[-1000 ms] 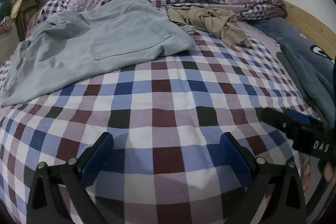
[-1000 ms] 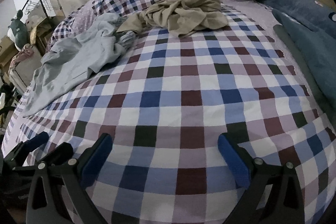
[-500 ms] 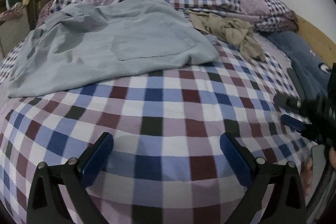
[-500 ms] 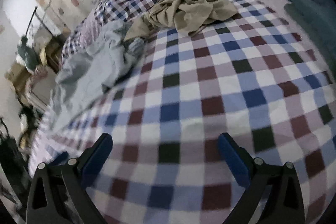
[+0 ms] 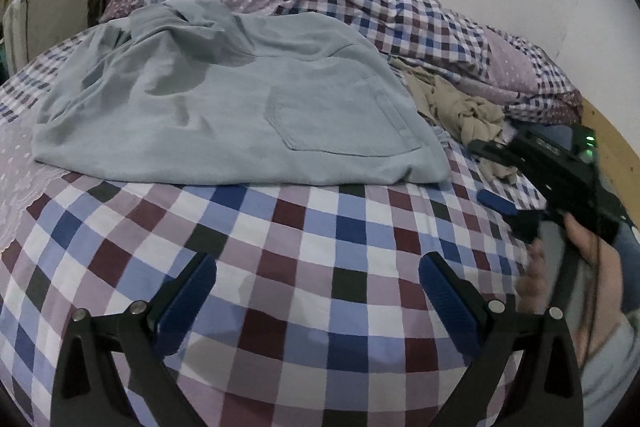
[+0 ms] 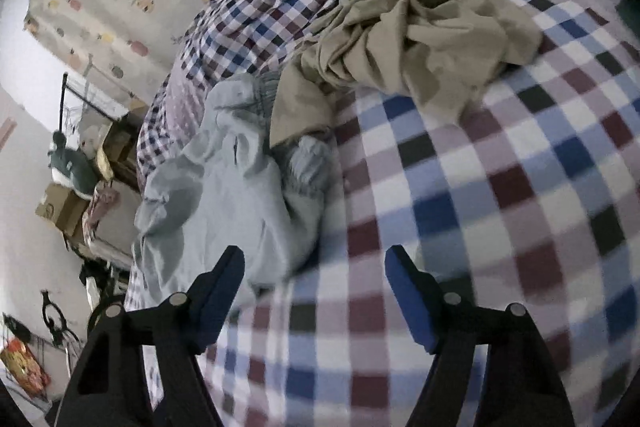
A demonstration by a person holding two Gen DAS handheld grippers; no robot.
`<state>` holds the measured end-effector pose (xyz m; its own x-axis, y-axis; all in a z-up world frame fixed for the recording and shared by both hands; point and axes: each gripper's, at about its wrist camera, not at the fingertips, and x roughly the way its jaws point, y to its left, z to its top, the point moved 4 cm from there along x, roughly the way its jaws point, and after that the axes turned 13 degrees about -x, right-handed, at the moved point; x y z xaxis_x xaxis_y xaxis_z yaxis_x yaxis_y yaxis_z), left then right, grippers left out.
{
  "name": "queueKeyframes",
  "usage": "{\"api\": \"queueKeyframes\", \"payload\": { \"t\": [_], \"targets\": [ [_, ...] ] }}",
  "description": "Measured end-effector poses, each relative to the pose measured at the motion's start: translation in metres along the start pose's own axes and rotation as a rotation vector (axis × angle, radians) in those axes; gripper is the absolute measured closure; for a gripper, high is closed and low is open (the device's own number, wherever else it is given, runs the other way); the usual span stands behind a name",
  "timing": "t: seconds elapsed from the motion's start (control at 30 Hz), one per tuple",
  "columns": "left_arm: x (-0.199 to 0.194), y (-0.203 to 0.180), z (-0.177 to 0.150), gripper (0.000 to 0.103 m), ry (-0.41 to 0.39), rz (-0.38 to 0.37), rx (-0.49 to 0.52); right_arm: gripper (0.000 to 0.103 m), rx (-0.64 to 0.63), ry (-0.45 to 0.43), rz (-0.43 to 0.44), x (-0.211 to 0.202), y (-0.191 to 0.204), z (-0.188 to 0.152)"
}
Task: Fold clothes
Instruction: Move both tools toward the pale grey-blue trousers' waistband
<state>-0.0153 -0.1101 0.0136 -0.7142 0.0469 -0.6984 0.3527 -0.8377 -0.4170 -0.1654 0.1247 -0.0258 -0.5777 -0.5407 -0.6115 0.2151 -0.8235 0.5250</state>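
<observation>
**Inspector A:** Start with the largest item.

**Inspector B:** The bed (image 5: 312,239), covered by a checked sheet in maroon, blue, white and dark squares. A bunched checked duvet (image 5: 360,7) lies along its far side, against the wall.

**A:** The garments?

**B:** Two. A pale grey-blue garment (image 5: 224,107) with a patch pocket lies spread on the far-left part of the bed, rumpled at its upper end. A tan garment (image 6: 420,27) sits crumpled beside it, toward the duvet. In the right wrist view the tan cloth overlaps the edge of the grey-blue one.

**A:** Left gripper?

**B:** The left gripper (image 5: 316,301) hovers above bare sheet, near side of the grey-blue garment. Jaws spread wide, nothing between them, touching no cloth.

**A:** Right gripper?

**B:** The right gripper (image 6: 316,291) is also parted, somewhat less wide, and empty. Its left finger shows in front of the near edge of the grey-blue garment; whether it touches cannot be told. The view is tilted and blurred.

**A:** Anything else?

**B:** In the left wrist view the right gripper appears at the right edge, held by a hand (image 5: 576,267), with a small green light (image 5: 589,138) lit on the device.
</observation>
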Motion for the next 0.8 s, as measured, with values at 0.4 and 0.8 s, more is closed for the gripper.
{"api": "queueKeyframes", "payload": {
  "t": [0.4,0.8],
  "targets": [
    [-0.002,0.012,0.010,0.000,0.005,-0.034,-0.039,0.025,0.063,-0.037,-0.041,0.061,-0.005,0.045],
    [-0.004,0.017,0.014,0.000,0.007,-0.059,-0.053,0.068,0.017,-0.016,-0.092,0.092,0.008,0.050]
  ]
}}
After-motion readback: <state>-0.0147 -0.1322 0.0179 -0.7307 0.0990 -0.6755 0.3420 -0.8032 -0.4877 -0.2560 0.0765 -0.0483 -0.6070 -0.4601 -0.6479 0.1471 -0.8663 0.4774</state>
